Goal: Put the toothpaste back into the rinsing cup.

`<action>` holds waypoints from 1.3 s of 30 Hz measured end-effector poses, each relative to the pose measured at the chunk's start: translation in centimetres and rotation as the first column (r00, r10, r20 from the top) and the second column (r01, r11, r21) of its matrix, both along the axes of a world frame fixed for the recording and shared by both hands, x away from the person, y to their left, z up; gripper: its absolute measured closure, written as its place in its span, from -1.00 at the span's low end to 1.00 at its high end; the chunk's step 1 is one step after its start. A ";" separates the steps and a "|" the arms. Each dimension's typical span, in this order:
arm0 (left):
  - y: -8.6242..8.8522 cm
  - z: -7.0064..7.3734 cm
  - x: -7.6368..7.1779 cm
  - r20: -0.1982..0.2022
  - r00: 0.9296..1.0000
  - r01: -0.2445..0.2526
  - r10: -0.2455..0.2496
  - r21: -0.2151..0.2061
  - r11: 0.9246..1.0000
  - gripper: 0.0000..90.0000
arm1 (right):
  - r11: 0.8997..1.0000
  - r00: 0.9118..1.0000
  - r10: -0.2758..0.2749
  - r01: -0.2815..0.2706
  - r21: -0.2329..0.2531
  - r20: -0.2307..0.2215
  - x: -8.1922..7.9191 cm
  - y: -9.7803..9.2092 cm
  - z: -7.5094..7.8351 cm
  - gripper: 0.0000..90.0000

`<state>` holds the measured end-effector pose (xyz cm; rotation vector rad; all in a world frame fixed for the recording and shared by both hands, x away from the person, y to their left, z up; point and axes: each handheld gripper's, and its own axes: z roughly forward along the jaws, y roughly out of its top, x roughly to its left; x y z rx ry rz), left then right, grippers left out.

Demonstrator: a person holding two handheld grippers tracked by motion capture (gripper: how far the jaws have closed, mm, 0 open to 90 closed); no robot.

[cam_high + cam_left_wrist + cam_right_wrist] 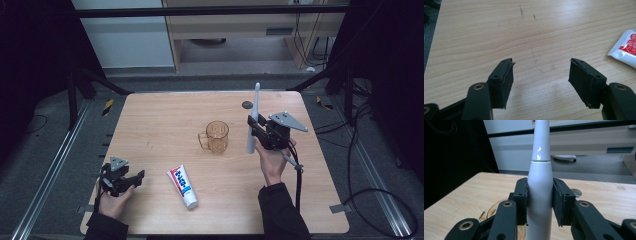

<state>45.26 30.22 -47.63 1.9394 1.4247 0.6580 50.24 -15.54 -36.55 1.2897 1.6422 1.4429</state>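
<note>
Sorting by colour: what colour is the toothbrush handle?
White, clearest in the right gripper view: toothbrush handle.

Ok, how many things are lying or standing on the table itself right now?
2: the amber cup stands near the middle, and the toothpaste tube lies nearer the front. The toothbrush is held up in the right gripper.

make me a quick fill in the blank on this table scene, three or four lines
1. The right gripper is shut on a white ____, held upright.
2. The amber mug stands to the ____ of the right gripper in the high view.
3. The left gripper has its jaws ____ over bare table.
4. The toothpaste tube lies ____ on the table between the two hands.

Missing words: electric toothbrush; left; open; flat
</note>
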 end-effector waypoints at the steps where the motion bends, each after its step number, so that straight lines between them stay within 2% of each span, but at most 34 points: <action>1: 0.0 0.0 0.0 0.000 1.000 0.000 0.000 0.000 1.000 -0.21 | 1.000 1.000 -0.003 0.003 0.005 0.006 0.1 0.1 0.0 0.49; 6: 0.0 0.0 0.0 0.000 1.000 -0.001 0.001 -0.001 1.000 -0.22 | 1.000 1.000 -0.002 0.002 0.027 0.026 0.5 0.9 0.3 0.49; 24: 0.0 0.0 0.0 0.001 1.000 -0.002 0.002 -0.001 1.000 -0.22 | 0.998 0.994 -0.017 0.011 0.059 0.104 2.3 3.8 1.5 0.49; 39: 0.1 0.0 0.0 0.003 1.000 -0.005 0.005 -0.004 1.000 -0.22 | 0.997 0.991 -0.030 0.021 0.069 0.130 4.1 5.3 1.6 0.49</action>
